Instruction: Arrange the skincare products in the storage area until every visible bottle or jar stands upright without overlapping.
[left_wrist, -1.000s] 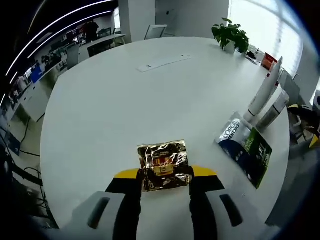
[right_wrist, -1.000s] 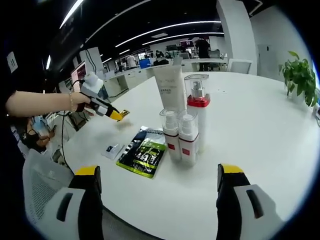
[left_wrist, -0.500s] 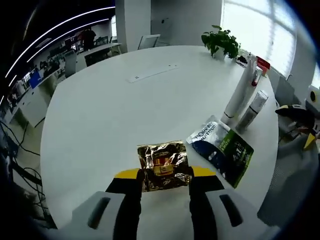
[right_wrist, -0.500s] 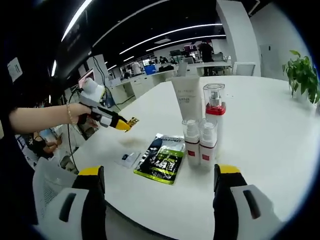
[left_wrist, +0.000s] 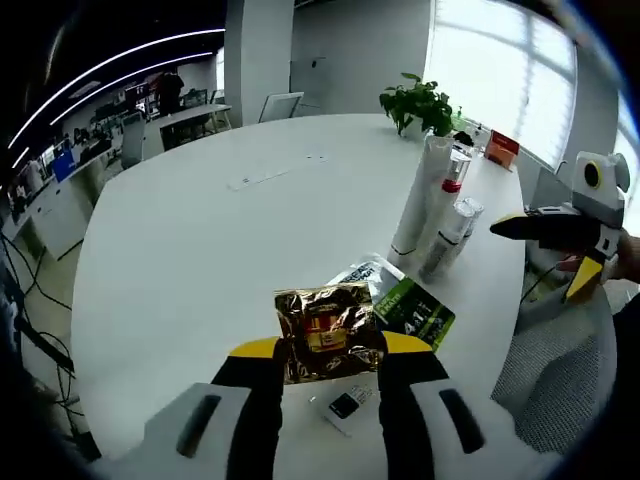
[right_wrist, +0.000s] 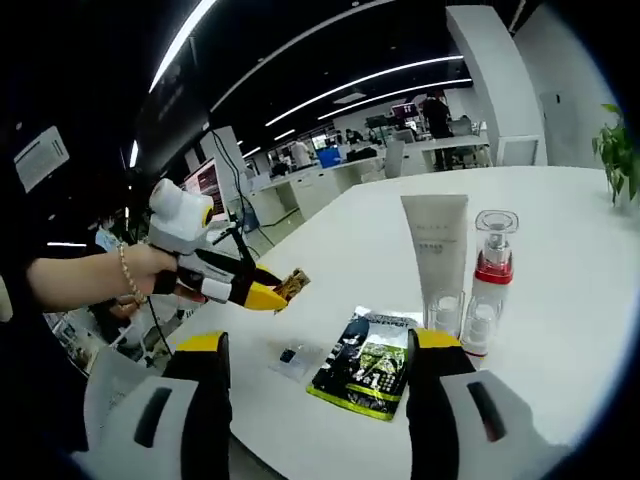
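Note:
A crinkled gold foil sachet (left_wrist: 325, 330) is held above the white round table (left_wrist: 200, 230), with my left gripper (left_wrist: 322, 352) shut on its near edge. Below it lie a green and black sachet (left_wrist: 408, 307) and a small white sachet (left_wrist: 345, 407). A tall white tube (left_wrist: 415, 198), a pump bottle with a red collar (left_wrist: 448, 185) and two small spray bottles (left_wrist: 447, 238) stand upright together. My right gripper (right_wrist: 320, 345) is open and holds nothing, hovering near the green sachet (right_wrist: 372, 362). In front of it are the left gripper (right_wrist: 262, 295) with the gold sachet (right_wrist: 294, 283), the tube (right_wrist: 435, 250) and the pump bottle (right_wrist: 490, 268).
A potted plant (left_wrist: 420, 100) and a red box (left_wrist: 502, 148) stand at the table's far edge. A flat white strip (left_wrist: 262, 176) lies mid-table. A grey mesh chair (left_wrist: 555, 370) sits by the table's near right edge. Office desks and screens stand beyond the table.
My left gripper has carried the gold sachet toward the bottles, and it now hangs over the green sachet. The right gripper has drawn back and its jaws stand a little closer together.

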